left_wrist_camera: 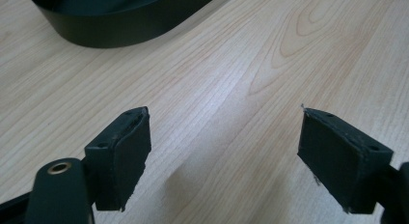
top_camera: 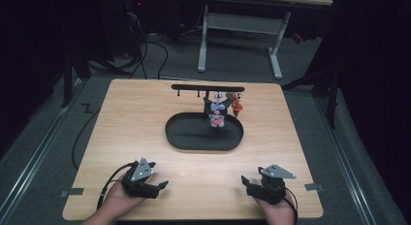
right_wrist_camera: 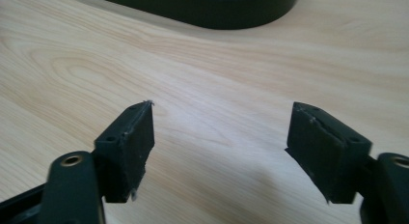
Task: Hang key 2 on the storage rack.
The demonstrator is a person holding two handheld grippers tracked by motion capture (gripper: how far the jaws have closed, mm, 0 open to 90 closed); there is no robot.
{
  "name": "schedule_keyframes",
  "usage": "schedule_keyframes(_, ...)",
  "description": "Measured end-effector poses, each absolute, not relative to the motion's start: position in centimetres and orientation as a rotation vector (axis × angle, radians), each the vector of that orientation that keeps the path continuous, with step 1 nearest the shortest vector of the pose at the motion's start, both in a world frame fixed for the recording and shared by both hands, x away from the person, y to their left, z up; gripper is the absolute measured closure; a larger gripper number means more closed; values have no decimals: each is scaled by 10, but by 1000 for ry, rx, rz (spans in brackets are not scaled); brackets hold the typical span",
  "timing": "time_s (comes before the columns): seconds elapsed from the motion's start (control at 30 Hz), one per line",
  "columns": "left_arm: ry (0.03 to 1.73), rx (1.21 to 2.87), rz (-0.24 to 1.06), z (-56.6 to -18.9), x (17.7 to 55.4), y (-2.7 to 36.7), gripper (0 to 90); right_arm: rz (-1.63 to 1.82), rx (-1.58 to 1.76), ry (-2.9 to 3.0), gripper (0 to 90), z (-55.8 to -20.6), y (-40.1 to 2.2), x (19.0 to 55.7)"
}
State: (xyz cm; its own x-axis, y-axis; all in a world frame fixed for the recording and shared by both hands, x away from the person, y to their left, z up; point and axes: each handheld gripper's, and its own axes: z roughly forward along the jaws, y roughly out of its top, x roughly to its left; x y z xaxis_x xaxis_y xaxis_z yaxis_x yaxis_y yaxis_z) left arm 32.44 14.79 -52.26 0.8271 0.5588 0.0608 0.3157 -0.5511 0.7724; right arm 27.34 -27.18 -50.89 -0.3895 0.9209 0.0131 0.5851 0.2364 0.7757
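Wooden table point(top_camera: 145, 118) bearing a black oval tray point(top_camera: 184, 137) with hook stand; two small toy figures point(top_camera: 218, 111) hang there. Left gripper point(top_camera: 157, 179) and right gripper point(top_camera: 246, 183), jaws spread, empty, rest near the front edge.

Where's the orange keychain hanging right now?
High view: the orange keychain hangs at the rack's right end, beside the plush toy, above the black tray.
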Motion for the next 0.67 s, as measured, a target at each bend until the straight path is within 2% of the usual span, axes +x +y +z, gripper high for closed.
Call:
schedule_keyframes(0.1,625,2210,382,-524,324,143,193,1042,1401,2018,249,-515,-277,271)
schedule_keyframes(0.43,610,2192,370,-521,327,146,189,1002,1349,2021,257,-519,-262,276)
schedule_keyframes(0.67,600,2191,372,-520,327,144,189,1013,1394,1986,263,-520,-271,274)
